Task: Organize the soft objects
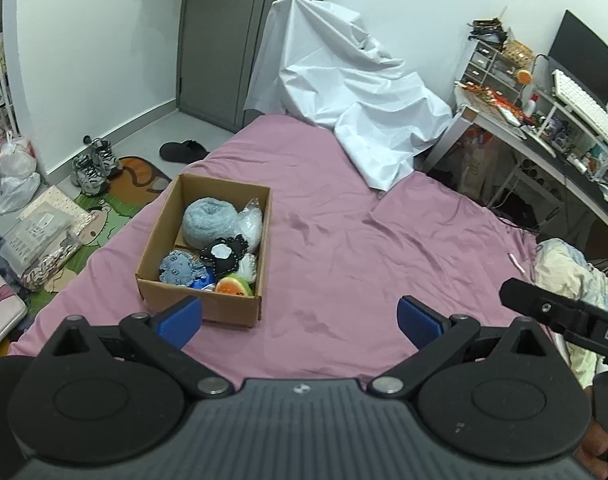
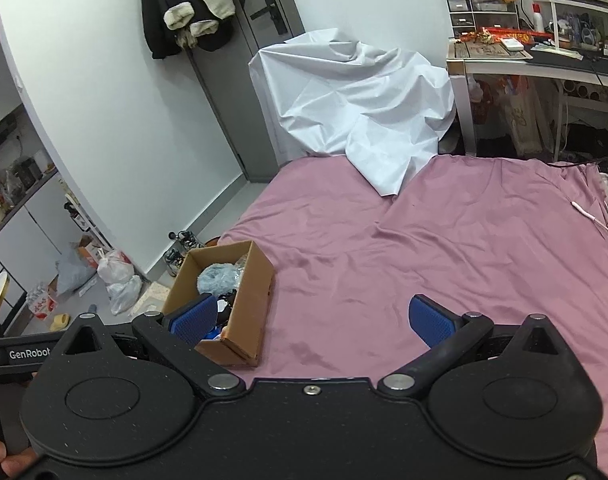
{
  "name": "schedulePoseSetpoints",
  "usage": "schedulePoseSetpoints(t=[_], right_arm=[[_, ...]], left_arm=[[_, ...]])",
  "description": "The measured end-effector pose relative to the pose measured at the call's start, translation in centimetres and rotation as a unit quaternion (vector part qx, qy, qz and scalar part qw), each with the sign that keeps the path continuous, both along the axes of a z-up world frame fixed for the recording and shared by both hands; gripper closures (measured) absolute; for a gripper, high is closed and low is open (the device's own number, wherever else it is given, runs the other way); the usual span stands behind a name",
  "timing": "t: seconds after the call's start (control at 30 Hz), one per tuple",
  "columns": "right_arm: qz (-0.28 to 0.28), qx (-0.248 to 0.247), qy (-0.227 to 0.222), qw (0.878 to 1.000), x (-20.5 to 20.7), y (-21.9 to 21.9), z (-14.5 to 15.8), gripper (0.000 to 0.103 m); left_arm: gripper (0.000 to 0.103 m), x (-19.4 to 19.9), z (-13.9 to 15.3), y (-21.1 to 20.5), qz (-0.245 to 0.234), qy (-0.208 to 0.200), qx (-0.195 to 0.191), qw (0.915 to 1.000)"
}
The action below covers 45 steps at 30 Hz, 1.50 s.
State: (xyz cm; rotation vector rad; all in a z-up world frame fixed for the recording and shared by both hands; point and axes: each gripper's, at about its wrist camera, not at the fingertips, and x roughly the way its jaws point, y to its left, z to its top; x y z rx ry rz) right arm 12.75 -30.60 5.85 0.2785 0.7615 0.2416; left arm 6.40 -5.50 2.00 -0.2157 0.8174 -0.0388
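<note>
Both claws, our left gripper [image 1: 299, 322] and right gripper [image 2: 312, 320], stand spread and empty; the cardboard box [image 1: 207, 240] of soft toys lies ahead-left, nearer the left one.

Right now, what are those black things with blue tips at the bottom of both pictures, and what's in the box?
Those are two grabbing tools, and a person holds one in each hand. Each has a small camera looking out along its two blue fingers, so one picture comes from the left gripper and one from the right gripper. Both are open and hold nothing. In front of them is a bed with a pink sheet. On it sits a cardboard box full of soft things: a fluffy blue-grey roll, a black-and-white plush, a round blue-grey plush and a watermelon-slice toy.
</note>
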Motion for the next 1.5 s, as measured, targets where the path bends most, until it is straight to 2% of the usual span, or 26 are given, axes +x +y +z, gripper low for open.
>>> schedulePoseSetpoints(t=[0.27,0.6,1.5], right_arm=[[0.019,0.009,0.002,1.0,-1.1,0.0,1.4,0.0],[0.037,-0.005,0.0,0.999,-1.8,0.7,2.7,0.0],[0.056,-0.017,0.01,0.998,-2.0,1.9,2.8,0.0]], left_arm=[[0.0,-1.5,1.5,0.6,-0.001,-0.014,0.01,0.9999],[0.0,-2.4,2.3,1.2,-0.001,-0.02,0.024,0.9995],[0.0,-2.9,2.3,2.2,0.002,-0.017,0.028,0.9995]])
